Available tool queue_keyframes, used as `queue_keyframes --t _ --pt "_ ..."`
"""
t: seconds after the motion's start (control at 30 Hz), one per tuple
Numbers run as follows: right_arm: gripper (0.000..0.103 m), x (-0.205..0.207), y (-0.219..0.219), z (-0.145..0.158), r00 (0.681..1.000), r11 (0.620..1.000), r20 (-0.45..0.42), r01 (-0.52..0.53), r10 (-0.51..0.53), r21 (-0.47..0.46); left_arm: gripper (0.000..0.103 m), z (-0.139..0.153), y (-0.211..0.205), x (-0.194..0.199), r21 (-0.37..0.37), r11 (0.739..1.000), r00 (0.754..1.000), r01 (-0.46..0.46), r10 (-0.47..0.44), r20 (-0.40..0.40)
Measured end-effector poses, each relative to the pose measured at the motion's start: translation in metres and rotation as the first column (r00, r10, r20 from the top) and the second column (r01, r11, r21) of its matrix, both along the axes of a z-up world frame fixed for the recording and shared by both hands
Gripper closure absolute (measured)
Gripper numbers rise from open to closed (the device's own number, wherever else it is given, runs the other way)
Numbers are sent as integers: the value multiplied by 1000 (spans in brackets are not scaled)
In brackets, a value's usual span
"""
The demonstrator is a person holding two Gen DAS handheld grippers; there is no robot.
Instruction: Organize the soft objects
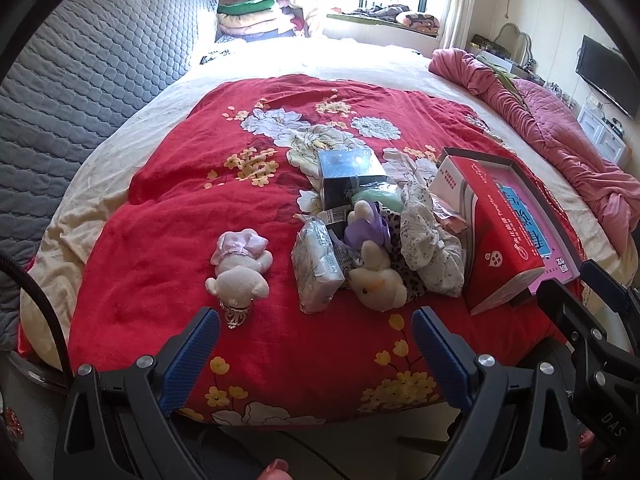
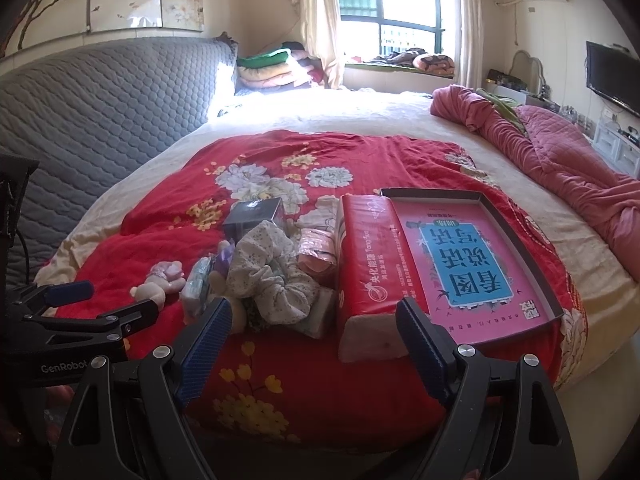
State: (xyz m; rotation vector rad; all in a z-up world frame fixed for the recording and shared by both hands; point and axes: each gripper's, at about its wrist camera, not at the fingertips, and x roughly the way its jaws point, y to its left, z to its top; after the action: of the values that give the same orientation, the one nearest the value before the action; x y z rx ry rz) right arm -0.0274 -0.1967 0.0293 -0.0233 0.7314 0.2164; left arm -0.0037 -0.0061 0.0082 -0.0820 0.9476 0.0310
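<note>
On the red floral blanket (image 1: 168, 216) lies a white plush bear in a pink dress (image 1: 239, 268), apart from a pile. The pile holds a plush rabbit in purple (image 1: 374, 276), a tissue pack (image 1: 316, 268), a floral cloth garment (image 1: 426, 240) (image 2: 268, 276) and a dark box (image 1: 352, 176). A red tissue package (image 2: 368, 264) rests against a pink-bottomed box lid (image 2: 472, 260). My left gripper (image 1: 316, 340) is open just short of the toys. My right gripper (image 2: 314, 330) is open in front of the red package, nothing between its fingers.
A grey quilted headboard (image 1: 80, 80) runs along the left. A bunched pink quilt (image 1: 560, 136) lies at the bed's right side. Folded blankets (image 2: 272, 66) are stacked by the window. A TV (image 2: 612, 76) and white drawers stand at the far right.
</note>
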Motion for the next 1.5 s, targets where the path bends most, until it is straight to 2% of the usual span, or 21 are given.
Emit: queue_keyframes --t 0.87,1.5 --pt "18 -1 1 0 1000 1000 1 -2 2 -5 6 -1 1 -2 6 1000 1000 0 0 -1" --pt "18 3 6 -5 1000 1000 5 -13 13 -18 6 -11 9 1 -20 1000 1000 -19 19 -23"
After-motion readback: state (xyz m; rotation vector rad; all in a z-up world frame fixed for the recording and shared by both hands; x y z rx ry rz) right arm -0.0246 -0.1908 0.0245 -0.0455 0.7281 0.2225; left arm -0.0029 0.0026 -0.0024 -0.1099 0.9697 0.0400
